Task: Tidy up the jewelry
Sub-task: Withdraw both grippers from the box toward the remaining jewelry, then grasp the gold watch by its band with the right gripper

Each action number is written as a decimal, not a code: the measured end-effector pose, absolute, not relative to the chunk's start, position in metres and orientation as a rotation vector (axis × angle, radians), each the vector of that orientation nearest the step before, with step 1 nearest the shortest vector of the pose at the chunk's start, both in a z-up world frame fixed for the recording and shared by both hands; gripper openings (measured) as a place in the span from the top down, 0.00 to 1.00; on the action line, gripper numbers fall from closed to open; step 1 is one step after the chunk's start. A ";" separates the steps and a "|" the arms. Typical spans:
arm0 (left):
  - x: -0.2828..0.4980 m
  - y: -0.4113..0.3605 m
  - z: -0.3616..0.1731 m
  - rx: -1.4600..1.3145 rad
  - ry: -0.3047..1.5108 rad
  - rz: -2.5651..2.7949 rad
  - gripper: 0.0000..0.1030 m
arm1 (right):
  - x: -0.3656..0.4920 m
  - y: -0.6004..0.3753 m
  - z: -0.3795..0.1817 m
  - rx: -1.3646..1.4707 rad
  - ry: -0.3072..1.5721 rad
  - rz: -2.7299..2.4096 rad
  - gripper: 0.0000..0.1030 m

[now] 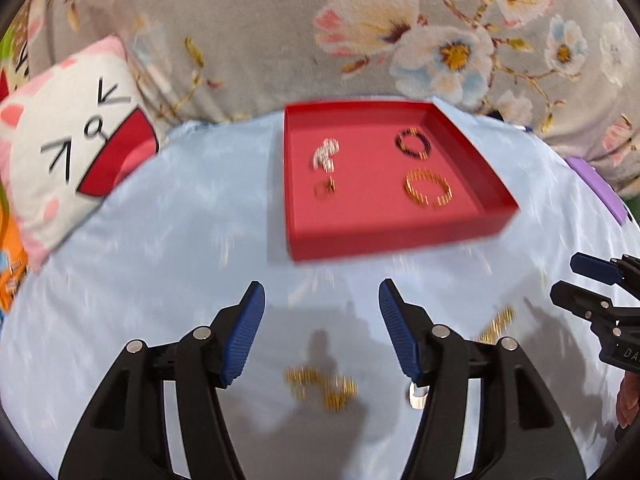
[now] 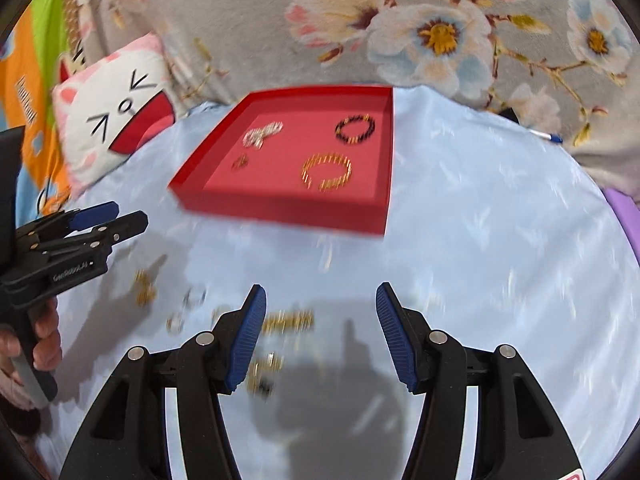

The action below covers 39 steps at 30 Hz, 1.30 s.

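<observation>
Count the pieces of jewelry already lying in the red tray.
4: a silver piece far left, a small gold ring near left, a dark beaded bracelet far right, a gold bracelet near right, all in the red tray.

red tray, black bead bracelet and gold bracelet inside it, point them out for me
red tray (image 1: 394, 236): left wrist view, on its near wall.
black bead bracelet (image 1: 400, 144): left wrist view, on the left arc of the beaded loop.
gold bracelet (image 2: 310, 168): right wrist view, on the left arc of the loop.
</observation>
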<state>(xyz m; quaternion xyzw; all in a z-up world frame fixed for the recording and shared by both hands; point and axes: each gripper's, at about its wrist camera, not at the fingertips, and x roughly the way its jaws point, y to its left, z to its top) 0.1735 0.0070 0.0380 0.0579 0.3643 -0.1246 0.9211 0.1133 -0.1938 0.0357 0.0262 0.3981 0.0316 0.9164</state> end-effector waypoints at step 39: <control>0.132 0.035 -0.015 0.047 0.841 -0.255 0.37 | 0.156 -0.147 0.002 -0.119 0.888 0.403 0.45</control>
